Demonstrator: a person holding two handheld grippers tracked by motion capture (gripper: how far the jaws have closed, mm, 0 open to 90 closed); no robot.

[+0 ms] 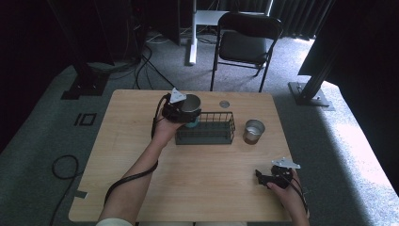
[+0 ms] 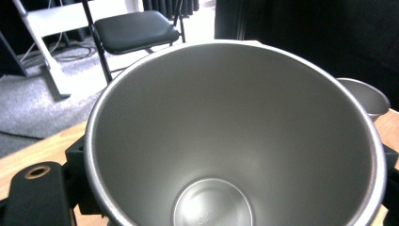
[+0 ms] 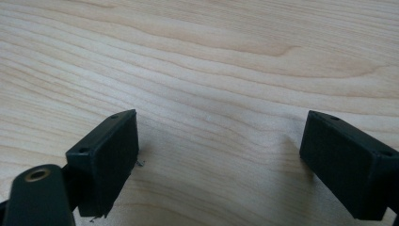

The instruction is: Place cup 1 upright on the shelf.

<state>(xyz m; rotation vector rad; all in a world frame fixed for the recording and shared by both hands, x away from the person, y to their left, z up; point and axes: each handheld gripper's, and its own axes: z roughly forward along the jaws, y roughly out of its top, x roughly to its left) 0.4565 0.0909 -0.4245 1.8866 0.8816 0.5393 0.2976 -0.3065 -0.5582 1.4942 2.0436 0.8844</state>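
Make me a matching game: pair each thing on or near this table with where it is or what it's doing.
Things:
1. steel cup
2. second cup
3. wire basket
4. right gripper

States:
A. fingers apart, low over bare wood
B. held by the left gripper over the basket's left end
C. standing alone, right of the basket
D. dark, mid-table

Pairs: 1-B, 2-C, 3-D, 4-A

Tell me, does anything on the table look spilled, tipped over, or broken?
Nothing stands out. The left tool holds a steel cup upright at the left end of the wire basket; the cup looks empty inside. A second cup stands upright right of the basket. The table looks dry.
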